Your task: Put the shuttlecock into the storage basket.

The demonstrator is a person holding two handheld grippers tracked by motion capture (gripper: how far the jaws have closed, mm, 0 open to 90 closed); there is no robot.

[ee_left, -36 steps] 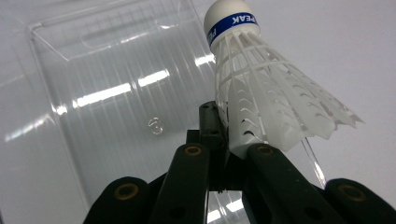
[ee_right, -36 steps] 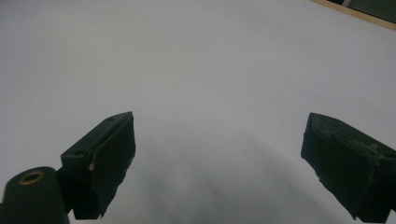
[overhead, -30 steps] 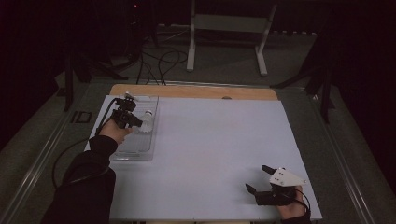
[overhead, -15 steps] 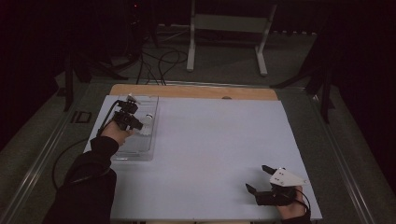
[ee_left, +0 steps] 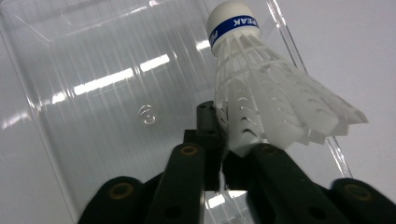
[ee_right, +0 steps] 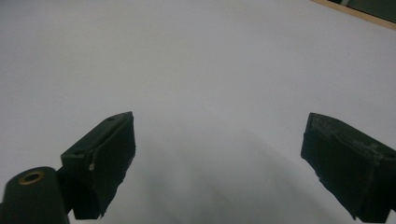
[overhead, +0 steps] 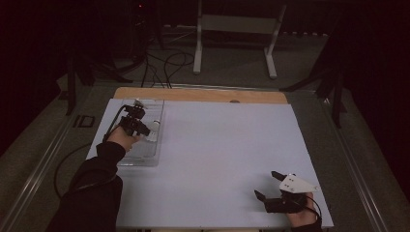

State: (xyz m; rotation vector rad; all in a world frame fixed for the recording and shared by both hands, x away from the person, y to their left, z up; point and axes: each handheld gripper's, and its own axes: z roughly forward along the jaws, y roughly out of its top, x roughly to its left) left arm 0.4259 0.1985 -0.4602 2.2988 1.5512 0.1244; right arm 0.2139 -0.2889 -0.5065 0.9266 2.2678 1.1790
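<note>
Left gripper (ee_left: 223,154) has its jaws pinched on the skirt of the shuttlecock (ee_left: 261,93) over the clear tray (ee_left: 93,93) at table's 10 o'clock, cork tip aimed away along the jaw axis toward 1 o'clock, while right gripper (ee_right: 219,158) idles wide apart and empty at 5 o'clock.

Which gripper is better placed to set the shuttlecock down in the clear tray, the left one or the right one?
Left. The left gripper is shut on the shuttlecock, right above the tray. The right gripper is open at the table's near right corner, far from the tray.
</note>
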